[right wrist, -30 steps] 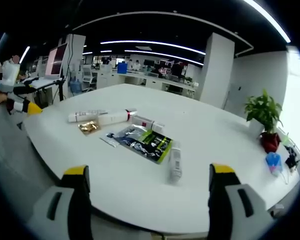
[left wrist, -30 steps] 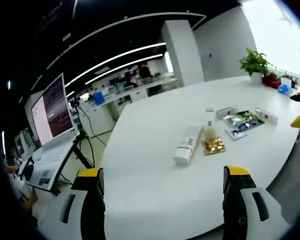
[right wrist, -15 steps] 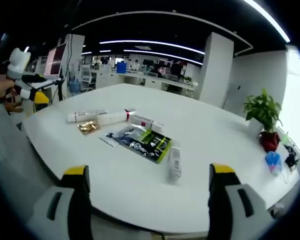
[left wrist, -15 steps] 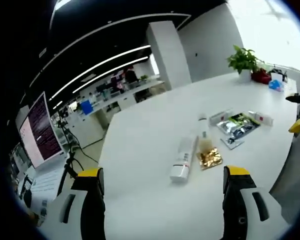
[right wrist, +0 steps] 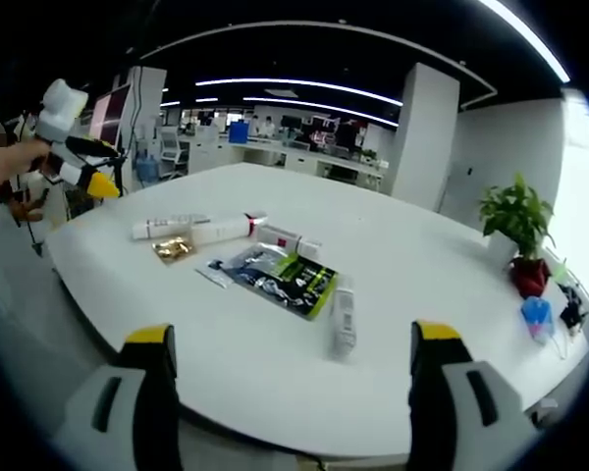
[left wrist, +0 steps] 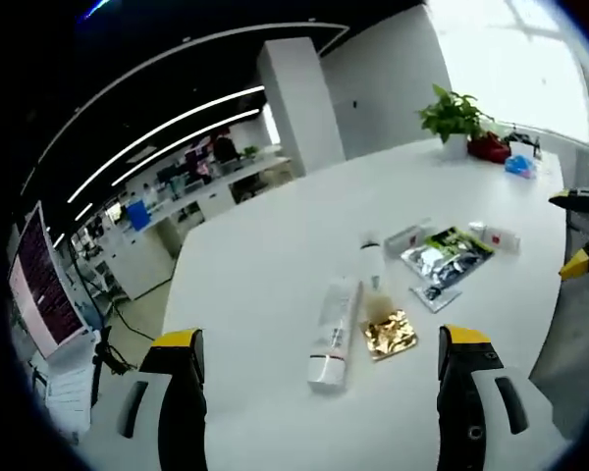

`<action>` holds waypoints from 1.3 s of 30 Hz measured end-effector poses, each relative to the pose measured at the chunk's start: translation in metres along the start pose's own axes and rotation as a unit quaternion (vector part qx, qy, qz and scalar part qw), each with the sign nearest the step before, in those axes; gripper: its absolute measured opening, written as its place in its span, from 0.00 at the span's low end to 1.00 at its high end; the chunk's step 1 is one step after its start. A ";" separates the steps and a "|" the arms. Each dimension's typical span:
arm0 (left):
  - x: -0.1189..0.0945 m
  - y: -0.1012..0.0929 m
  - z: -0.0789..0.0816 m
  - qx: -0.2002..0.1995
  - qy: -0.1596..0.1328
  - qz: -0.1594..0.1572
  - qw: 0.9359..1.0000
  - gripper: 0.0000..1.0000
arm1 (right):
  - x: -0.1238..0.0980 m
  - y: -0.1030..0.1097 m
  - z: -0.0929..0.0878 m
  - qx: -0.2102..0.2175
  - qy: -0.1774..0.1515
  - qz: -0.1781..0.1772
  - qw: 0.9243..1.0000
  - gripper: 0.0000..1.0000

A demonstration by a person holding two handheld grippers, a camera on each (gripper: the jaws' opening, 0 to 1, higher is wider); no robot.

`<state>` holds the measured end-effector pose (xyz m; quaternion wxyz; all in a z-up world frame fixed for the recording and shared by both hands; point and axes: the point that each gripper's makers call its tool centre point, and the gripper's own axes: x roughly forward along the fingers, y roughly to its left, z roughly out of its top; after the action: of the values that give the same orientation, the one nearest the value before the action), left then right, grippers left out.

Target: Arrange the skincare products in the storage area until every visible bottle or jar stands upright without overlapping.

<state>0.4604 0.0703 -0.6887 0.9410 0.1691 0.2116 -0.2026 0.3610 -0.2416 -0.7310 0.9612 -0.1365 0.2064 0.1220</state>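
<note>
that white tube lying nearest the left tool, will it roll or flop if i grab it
The white tube lies flat on the table, so its round body may roll if nudged sideways. It looks like a soft squeeze tube, so it probably dents under the tool. Likely light.

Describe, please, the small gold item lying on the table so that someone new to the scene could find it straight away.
Start at the large white table and find the loose row of products lying flat near its middle. At the row's end farthest from the potted plant lies a long white tube, and the gold packet sits right beside it. It alone is shiny, crinkled gold foil; its neighbours are white, silver or green.
</note>
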 end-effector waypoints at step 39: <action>0.092 -0.044 0.025 0.063 0.072 -0.123 0.988 0.91 | 0.000 0.000 -0.001 0.006 0.000 0.000 1.000 1.00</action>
<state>0.5249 -0.0062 -0.7202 0.8786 0.2149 0.2850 -0.3173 0.3609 -0.2421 -0.7316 0.9620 -0.1303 0.2070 0.1210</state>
